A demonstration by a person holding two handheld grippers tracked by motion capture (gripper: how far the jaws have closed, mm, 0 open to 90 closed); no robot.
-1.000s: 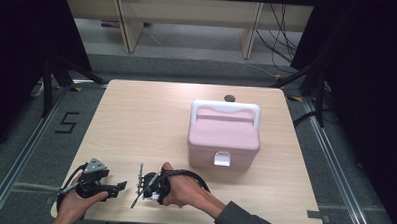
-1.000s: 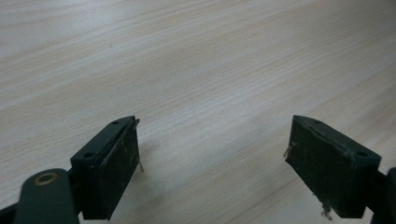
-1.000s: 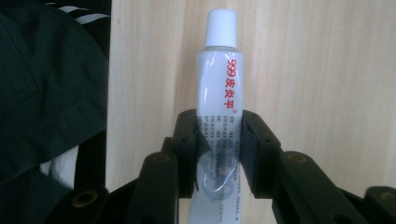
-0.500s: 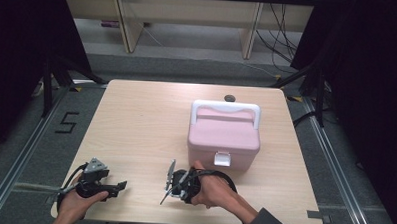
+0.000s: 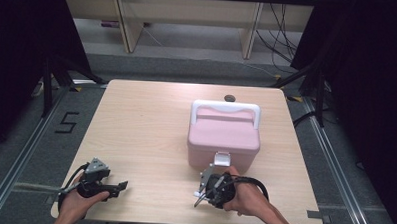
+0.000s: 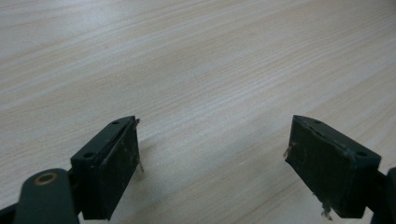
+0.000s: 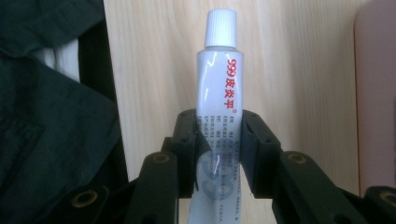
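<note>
Right claw (image 7: 218, 140), clamped on the white ointment tube (image 7: 219, 93) with its cap pointing away along the jaws, sits just before the latch of the pink box (image 5: 224, 135); left claw (image 6: 212, 163) gapes empty, well apart from the box.

Light wooden table (image 5: 146, 130), carrying one box

A pink box (image 5: 223, 135) with a white handle and front latch is sitting right of the middle; a small dark round object (image 5: 230, 98) is lying just behind it at the far edge.
</note>
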